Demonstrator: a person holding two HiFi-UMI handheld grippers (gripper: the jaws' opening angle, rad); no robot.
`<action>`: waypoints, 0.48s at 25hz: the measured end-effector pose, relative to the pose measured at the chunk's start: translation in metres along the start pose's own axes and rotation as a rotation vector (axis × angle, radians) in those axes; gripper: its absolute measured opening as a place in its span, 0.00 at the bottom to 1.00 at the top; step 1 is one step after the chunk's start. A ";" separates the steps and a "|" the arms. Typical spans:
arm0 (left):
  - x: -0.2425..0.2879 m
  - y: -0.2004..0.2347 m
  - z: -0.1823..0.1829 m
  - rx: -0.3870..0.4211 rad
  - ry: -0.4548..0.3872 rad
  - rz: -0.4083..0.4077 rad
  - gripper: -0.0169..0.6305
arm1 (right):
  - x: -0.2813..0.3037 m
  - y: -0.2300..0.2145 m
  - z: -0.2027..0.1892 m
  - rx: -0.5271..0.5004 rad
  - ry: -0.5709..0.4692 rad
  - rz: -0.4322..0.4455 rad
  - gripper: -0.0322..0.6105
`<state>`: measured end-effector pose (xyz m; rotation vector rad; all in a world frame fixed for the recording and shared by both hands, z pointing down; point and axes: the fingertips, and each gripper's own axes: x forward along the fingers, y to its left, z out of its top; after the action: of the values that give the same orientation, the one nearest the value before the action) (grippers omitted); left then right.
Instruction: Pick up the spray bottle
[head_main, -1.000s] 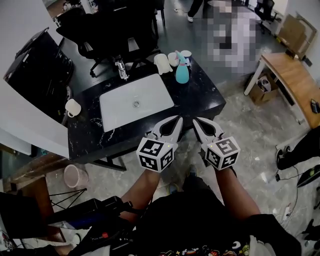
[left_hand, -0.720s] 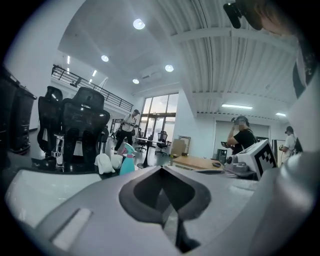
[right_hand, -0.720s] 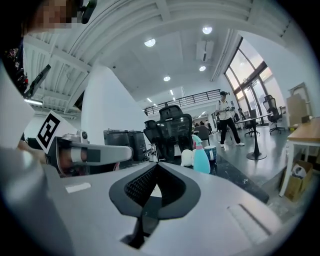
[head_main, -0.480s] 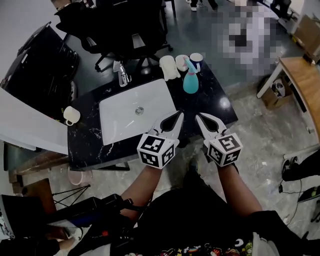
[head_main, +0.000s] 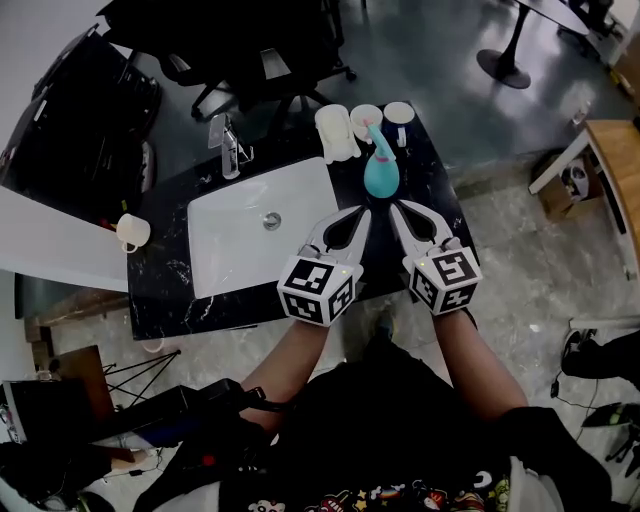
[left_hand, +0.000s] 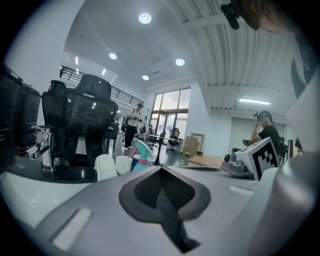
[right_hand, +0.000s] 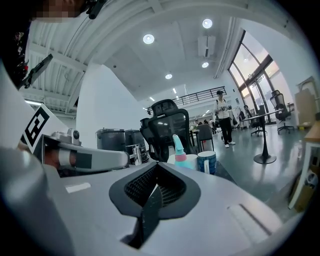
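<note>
Pushed both claws forward since a moment ago, out over the front edge of the table (head_main: 170, 285) and nearer the bottle. Still on the approach step, with nothing gripped or lifted yet. Holding the left claw (head_main: 358, 216) pinched shut at the tips, empty, over the front edge just right of the sink (head_main: 240, 250). Can see the spray bottle (head_main: 381, 172) standing upright toward the back right corner, just ahead of both claws and apart from them, with a white cup (head_main: 364, 118) and a mug (head_main: 399, 112) behind it at the back edge. Keeping the right claw (head_main: 397, 209) likewise closed tip to tip, gripping nothing. Calls next, most likely, for spreading one claw wide, easing it around the bottle's body, then squeezing and lifting.
</note>
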<state>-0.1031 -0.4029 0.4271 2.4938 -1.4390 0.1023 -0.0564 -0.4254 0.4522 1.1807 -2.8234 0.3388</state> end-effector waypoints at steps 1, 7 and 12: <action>0.004 0.002 0.000 -0.002 0.001 0.006 0.03 | 0.005 -0.004 -0.002 0.000 0.006 0.004 0.09; 0.022 0.017 0.000 -0.011 0.013 0.041 0.03 | 0.032 -0.024 -0.001 -0.012 0.013 0.017 0.19; 0.038 0.027 -0.005 -0.019 0.029 0.064 0.03 | 0.053 -0.036 -0.001 -0.062 0.009 0.026 0.27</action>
<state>-0.1071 -0.4467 0.4439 2.4218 -1.5009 0.1355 -0.0683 -0.4867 0.4668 1.1284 -2.8217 0.2549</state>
